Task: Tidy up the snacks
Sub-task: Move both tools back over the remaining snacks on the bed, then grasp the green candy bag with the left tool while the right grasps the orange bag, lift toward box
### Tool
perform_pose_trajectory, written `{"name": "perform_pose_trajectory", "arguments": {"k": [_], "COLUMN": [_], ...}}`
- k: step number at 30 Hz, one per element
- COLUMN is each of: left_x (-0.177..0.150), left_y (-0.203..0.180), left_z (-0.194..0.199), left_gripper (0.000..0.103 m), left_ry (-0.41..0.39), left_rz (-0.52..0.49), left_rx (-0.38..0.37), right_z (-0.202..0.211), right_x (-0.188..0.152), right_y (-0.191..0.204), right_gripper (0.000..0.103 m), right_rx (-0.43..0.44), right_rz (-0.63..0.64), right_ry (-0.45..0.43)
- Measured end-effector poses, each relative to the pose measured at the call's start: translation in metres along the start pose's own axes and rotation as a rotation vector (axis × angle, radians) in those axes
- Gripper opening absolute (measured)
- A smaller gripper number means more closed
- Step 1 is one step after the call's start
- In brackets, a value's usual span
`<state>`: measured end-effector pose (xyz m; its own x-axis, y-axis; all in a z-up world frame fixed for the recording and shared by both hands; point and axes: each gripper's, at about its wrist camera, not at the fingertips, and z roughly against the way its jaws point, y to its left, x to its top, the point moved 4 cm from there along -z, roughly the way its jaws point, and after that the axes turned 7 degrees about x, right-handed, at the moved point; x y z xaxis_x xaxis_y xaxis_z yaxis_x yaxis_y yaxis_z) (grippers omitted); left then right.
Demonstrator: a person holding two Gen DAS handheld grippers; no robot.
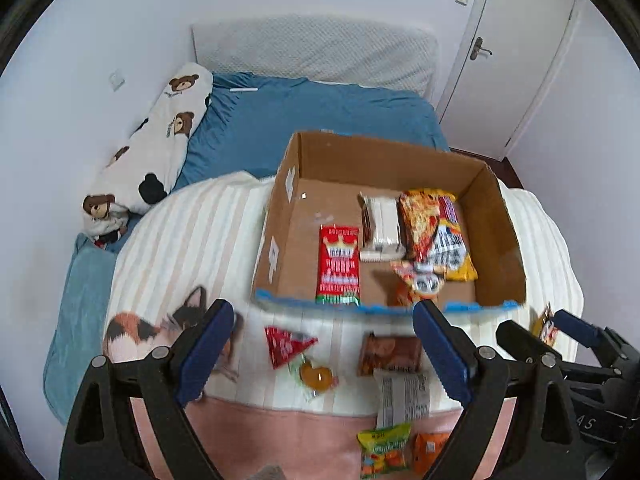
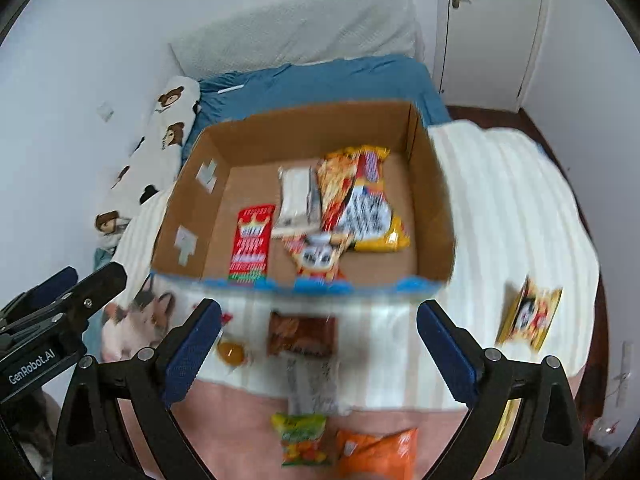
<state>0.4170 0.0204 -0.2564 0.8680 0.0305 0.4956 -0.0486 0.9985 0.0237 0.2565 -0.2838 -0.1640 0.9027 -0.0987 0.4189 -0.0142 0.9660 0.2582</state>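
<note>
Jaws of left gripper (image 1: 324, 354) and right gripper (image 2: 318, 354) wide, empty, above loose snacks on bed's near edge, cardboard box (image 1: 502, 240) open for sorting.

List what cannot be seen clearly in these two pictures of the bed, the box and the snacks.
- Print on the packets in the cardboard box: blurred in both views, unreadable.
- Orange packet: cut off by the bottom edge in the right wrist view; half hidden behind a finger of the left claw in the left wrist view.
- Yellow packet beside the box: mostly hidden by the right claw in the left wrist view.
</note>
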Motion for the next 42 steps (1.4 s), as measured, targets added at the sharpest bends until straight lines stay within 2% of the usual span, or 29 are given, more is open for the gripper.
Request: {"name": "perform_pose_trajectory", "arguments": {"k": [3,7,12,14,16,20,23,25,27,29,31,36,39,42], "left_x": [-0.027,-0.077,-0.142,-0.158,-0.175,-0.195,-0.201,-0.203,-0.207,-0.209,-0.213,-0.228,-0.234,-0.24], "left_y": [0.0,-0.005,-0.013,-0.016,-0.02,-0.029,-0.035,-0.039,-0.043,-0.047,-0.053,-0.067,-0.082,-0.093], "left_z": [-0.001,-0.02,-0.061,-0.074,-0.089,-0.112,-0.122,-0.126,-0.129,-0.132,-0.134,-0.142,-0.152,-0.162], "left_gripper": [0.092,0.092,0.092,0.092,0.092,0.092,0.092,0.092,0.092,0.092,0.092,0.092,0.092,0.092], "left_ry": [0.023,0.114,0.27,0.318,0.368,0.431,0.455,0.462,0.48,0.494,0.516,0.579,0.629,0.665], "left_rz": [-0.015,-0.044,-0.044,-0.042,-0.035,-0.033,-0.044,-0.052,-0.064,-0.068,-0.07,-0.064,-0.057,-0.028], "left_rx": [0.018,0.033,0.04,0.047,0.045,0.053,0.065,0.068,0.062,0.054,0.034,-0.029,-0.087,-0.118], "right_z": [-0.003,-0.021,-0.048,-0.068,-0.081,-0.107,-0.117,-0.123,-0.126,-0.125,-0.124,-0.116,-0.112,-0.113], "right_x": [-0.03,-0.087,-0.164,-0.197,-0.218,-0.235,-0.231,-0.227,-0.221,-0.214,-0.208,-0.191,-0.179,-0.173], "right_y": [-0.008,-0.034,-0.083,-0.102,-0.113,-0.132,-0.137,-0.133,-0.128,-0.122,-0.119,-0.114,-0.105,-0.097], "right_gripper": [0.1,0.101,0.101,0.101,0.101,0.1,0.1,0.098,0.085,0.068,0.06,0.058,0.058,0.064], "right_rx": [0.023,0.065,0.115,0.139,0.157,0.202,0.16,0.123,0.097,0.075,0.074,0.011,-0.07,-0.138], "right_rz": [-0.036,-0.167,-0.451,-0.576,-0.666,-0.846,-0.869,-0.819,-0.737,-0.617,-0.517,-0.281,-0.053,0.076], "right_ry": [0.04,0.146,0.262,0.337,0.375,0.352,0.32,0.329,0.351,0.377,0.407,0.452,0.49,0.499]}}
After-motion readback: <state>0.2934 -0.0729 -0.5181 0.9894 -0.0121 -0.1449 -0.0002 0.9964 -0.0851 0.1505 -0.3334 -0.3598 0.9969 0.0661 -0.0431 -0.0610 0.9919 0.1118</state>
